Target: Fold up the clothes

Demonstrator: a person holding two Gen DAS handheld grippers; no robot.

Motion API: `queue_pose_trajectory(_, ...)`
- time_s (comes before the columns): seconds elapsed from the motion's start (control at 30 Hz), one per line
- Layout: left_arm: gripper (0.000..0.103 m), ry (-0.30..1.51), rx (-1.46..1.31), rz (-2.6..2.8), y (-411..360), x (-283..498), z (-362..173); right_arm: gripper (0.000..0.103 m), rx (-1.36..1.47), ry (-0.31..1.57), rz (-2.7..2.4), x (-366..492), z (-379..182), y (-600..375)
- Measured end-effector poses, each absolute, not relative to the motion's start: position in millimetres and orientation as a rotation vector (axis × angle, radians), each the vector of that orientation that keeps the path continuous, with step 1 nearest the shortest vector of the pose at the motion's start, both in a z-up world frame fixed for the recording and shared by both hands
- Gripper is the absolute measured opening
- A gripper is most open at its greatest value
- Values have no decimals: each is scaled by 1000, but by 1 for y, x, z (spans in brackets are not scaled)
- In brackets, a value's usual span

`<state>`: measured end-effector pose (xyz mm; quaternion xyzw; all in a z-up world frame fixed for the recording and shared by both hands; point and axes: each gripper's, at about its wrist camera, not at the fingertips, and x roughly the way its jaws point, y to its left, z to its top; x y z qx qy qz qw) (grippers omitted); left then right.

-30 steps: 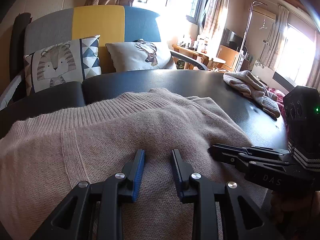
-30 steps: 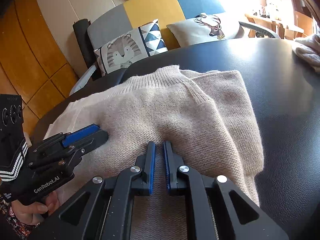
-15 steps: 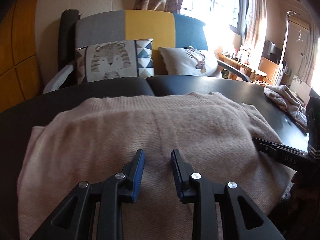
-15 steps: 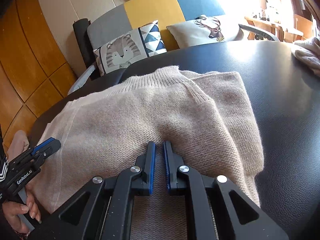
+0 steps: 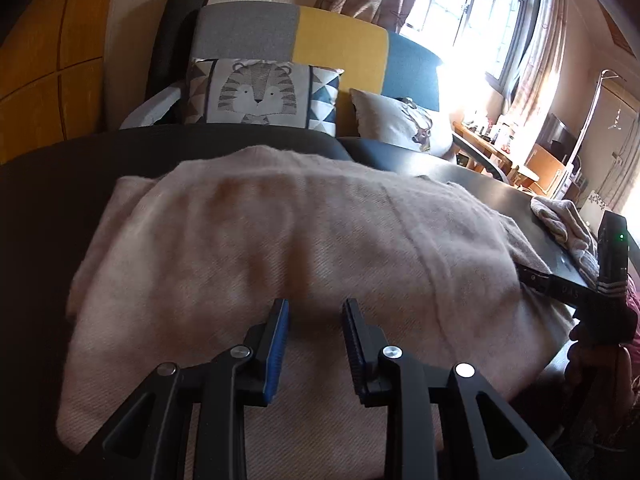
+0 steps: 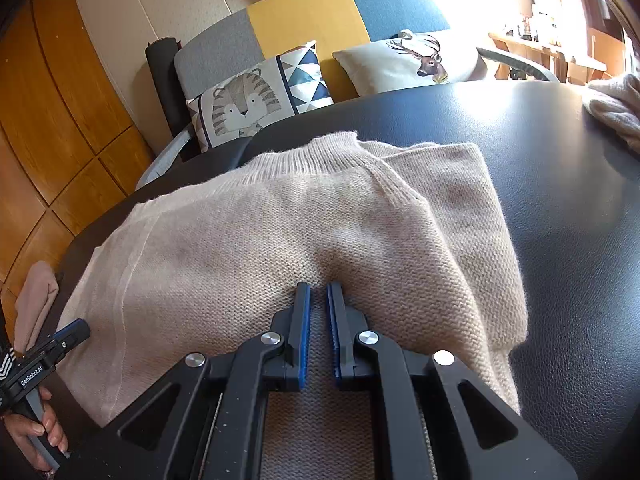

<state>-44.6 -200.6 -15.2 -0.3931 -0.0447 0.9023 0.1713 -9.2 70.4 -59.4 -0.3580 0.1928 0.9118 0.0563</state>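
A beige knit sweater (image 5: pixel 280 248) lies partly folded on the black table (image 5: pixel 56 184); in the right wrist view (image 6: pixel 260 232) its ribbed collar points to the far side. My left gripper (image 5: pixel 316 308) is open and empty, hovering over the sweater's near left part. My right gripper (image 6: pixel 318 292) rests on the sweater's near edge with its jaws almost closed, a narrow gap between them and no cloth pinched. Each gripper shows in the other's view, the left one (image 6: pixel 60 340) at the sweater's left edge, the right one (image 5: pixel 560 288) at its right edge.
A second light knit garment (image 5: pixel 568 228) lies at the table's far right, also in the right wrist view (image 6: pixel 612 108). A sofa (image 6: pixel 320 24) with a tiger cushion (image 5: pixel 256 92) and a deer cushion (image 6: pixel 416 60) stands behind the table. A pink cloth (image 6: pixel 36 300) hangs at the left edge.
My left gripper has swung left along the sweater, from near the right gripper to the sweater's left side. The right gripper has stayed in place.
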Motion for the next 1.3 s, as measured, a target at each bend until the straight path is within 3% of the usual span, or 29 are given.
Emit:
queue_pose_trajectory(0.37, 27, -169, -995, 2671, -274, 14, -36, 10, -1113, 400, 2695, -16, -40, 46)
queue_pose_trajectory(0.47, 27, -215, -967, 2660, -279, 20, -37, 14, -1033, 514, 2872, -8, -10, 16)
queue_pose_trajectory(0.53, 27, -221, -969, 2660, -279, 20, -38, 20, -1116, 518, 2984, -11, -8, -23)
queue_pose_trajectory(0.67, 27, -204, -967, 2674, -275, 19, -35, 20, -1368, 327, 3118, -22, -30, -104)
queue_pose_trajectory(0.83, 27, -241, -972, 2663, -280, 19, -36, 20, -1490, 236, 3093, -28, -60, -131)
queue_pose_trajectory(1.1, 27, -302, -975, 2652, -271, 5, -13, 20, -1375, 396, 3105, -36, -32, -104)
queue_pose_trajectory(1.3, 28, -274, -1017, 2686, -253, -58, -11, 20, -1412, 334, 3092, -91, -16, -105)
